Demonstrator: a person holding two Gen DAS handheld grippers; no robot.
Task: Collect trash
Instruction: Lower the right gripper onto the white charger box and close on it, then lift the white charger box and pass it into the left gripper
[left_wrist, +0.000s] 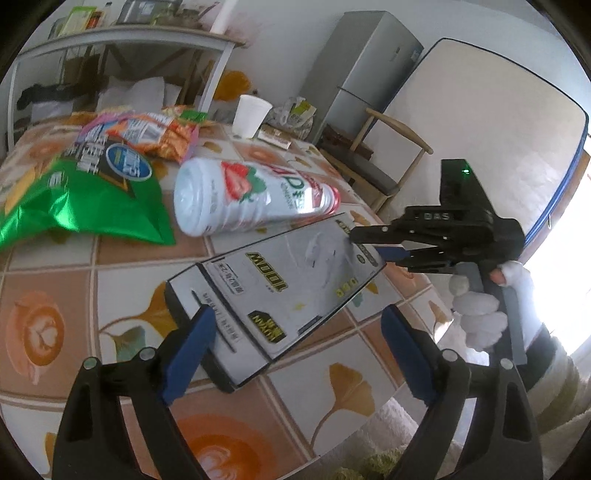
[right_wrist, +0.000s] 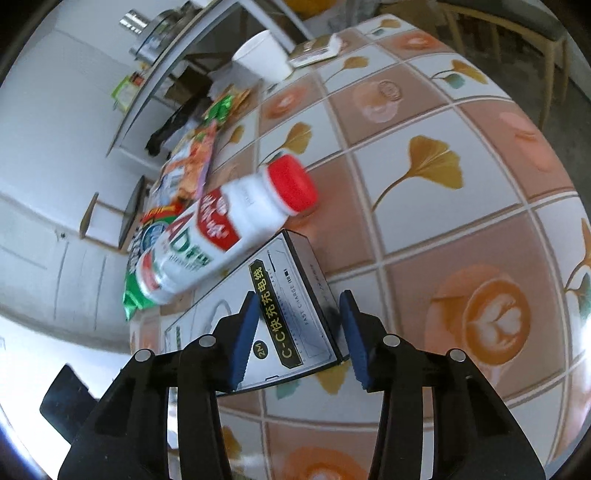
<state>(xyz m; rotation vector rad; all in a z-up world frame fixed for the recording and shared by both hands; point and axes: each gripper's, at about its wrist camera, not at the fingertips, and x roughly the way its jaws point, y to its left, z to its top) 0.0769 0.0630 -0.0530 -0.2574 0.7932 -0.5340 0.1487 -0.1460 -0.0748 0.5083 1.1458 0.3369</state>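
A flat grey cable box (left_wrist: 280, 291) with yellow print lies on the tiled table (left_wrist: 48, 266). My left gripper (left_wrist: 299, 347) is open, its pads on either side of the box's near end. My right gripper (left_wrist: 373, 251) comes from the right, its jaws around the box's far corner; in the right wrist view it (right_wrist: 299, 332) stands open astride the box (right_wrist: 291, 325). A white bottle (left_wrist: 251, 195) with a red cap (right_wrist: 291, 184) lies beside the box. A green snack bag (left_wrist: 74, 195), an orange bag (left_wrist: 155, 133) and a white paper cup (left_wrist: 251, 114) lie farther back.
A small flat packet (left_wrist: 275, 138) lies by the cup. A wooden chair (left_wrist: 380, 158) stands past the table's right edge, with a grey fridge (left_wrist: 365, 70) and a leaning mattress (left_wrist: 480, 122) behind. A shelf unit (left_wrist: 122, 40) stands at the back left.
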